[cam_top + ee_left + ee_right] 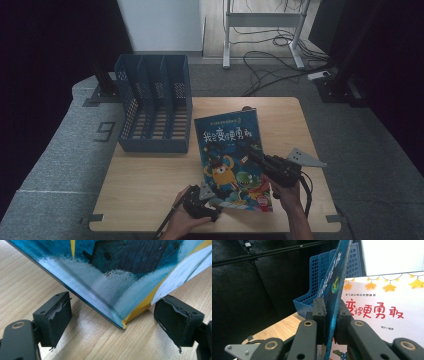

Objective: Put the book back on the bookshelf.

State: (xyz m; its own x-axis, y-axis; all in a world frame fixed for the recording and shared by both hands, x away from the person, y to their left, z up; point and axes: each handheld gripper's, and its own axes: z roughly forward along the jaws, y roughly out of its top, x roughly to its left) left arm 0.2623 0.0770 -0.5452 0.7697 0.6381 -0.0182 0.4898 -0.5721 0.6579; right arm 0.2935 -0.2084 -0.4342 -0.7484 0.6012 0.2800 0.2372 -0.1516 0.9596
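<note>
Book [232, 155]: glossy blue cover w/ cartoon monsters, lying on the wood-grain surface [145, 180] just right of the rack, front cover lifted. Right gripper [331, 315] is clamped on the cover's edge, which stands upright between its jaws; white title page w/ red characters beneath. Left gripper [112, 315] is released, jaws wide apart either side of the book's near corner, yellow trim there. Rack [155, 102]: blue plastic, perforated lattice walls, 3 slots, all empty.

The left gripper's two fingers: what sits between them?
In the left gripper view, the book's lower corner lies between the left gripper's open fingers, resting on the table.
</note>
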